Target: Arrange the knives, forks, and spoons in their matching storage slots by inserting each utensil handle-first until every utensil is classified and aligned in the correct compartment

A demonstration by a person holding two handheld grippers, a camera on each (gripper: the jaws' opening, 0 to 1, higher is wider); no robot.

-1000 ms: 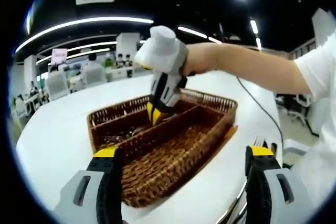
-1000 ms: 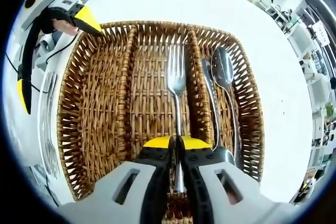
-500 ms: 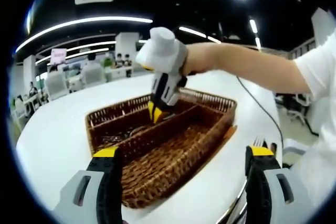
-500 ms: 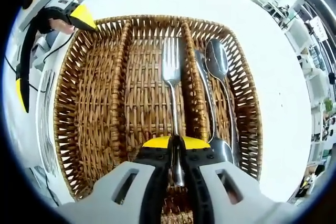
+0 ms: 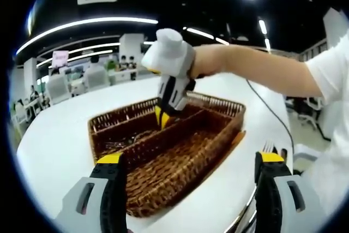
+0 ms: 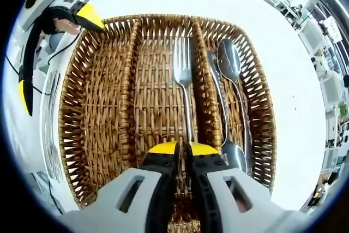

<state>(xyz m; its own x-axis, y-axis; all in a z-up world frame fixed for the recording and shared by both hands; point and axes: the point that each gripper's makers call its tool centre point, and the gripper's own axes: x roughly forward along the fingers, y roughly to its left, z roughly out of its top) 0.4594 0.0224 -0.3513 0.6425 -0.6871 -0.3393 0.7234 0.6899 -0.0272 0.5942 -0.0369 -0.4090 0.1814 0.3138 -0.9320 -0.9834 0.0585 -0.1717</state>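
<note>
A brown wicker tray (image 6: 95, 107) with three long compartments lies on the white table. A silver fork (image 6: 184, 77) rests in the middle compartment, tines away from me, its handle running down to the yellow tips of my right gripper (image 6: 183, 147). The jaws stand a narrow slit apart, with no handle showing between them. Two spoons (image 6: 231, 66) lie in the right compartment. My left gripper (image 5: 191, 159) is wide open and holds nothing, in front of the tray (image 5: 180, 162). The right gripper (image 5: 162, 117) points down into the tray's far part.
Loose forks (image 6: 50, 113) lie on the table beside the tray's left side, and their tines (image 5: 268, 147) show near my left gripper's right jaw. A person's arm (image 5: 256, 69) reaches over the tray. Chairs and desks stand beyond the table's far edge.
The fork's handle was between the right jaws earlier; now it lies slightly slanted in the middle compartment and ends at the jaw tips. The left gripper has stayed still.
</note>
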